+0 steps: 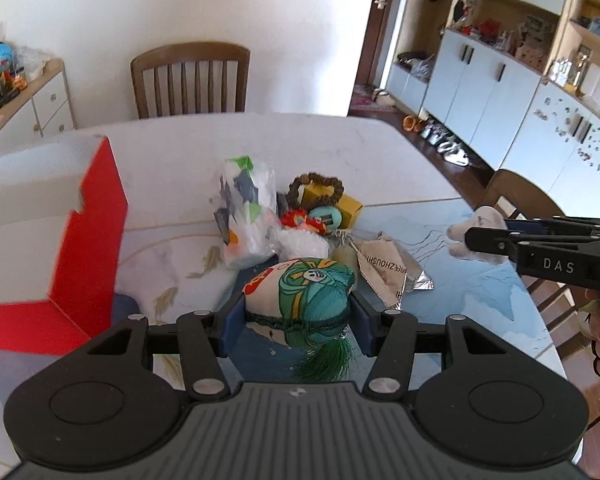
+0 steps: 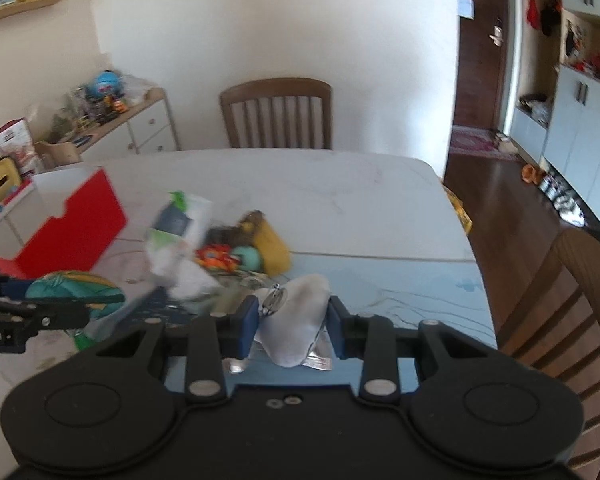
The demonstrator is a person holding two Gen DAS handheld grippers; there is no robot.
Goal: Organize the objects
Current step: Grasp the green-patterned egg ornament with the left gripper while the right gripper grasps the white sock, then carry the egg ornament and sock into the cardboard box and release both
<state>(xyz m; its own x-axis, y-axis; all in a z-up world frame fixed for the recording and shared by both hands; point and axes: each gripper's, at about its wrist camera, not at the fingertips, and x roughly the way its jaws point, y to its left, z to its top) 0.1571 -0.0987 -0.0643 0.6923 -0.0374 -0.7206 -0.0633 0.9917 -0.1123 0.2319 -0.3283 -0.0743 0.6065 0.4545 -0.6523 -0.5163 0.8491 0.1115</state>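
Jaws clenched both sides: left gripper on green-patterned fabric pouch w/ tassel, right gripper on white plush toy, both above table beside open red box; approx. early stage, clutter pile unsorted.

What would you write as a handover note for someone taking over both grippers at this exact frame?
Left gripper: shut on the embroidered pouch with a green tassel, held above the table.
Right gripper: shut on the white plush toy, also lifted.
Red box: open, at the table's left; whether anything is inside cannot be seen.
Still in the pile at the centre: printed plastic bag, bead bracelet, yellow box, foil packets and small trinkets.
Left to do: probably place both held items in the box, then clear the pile.
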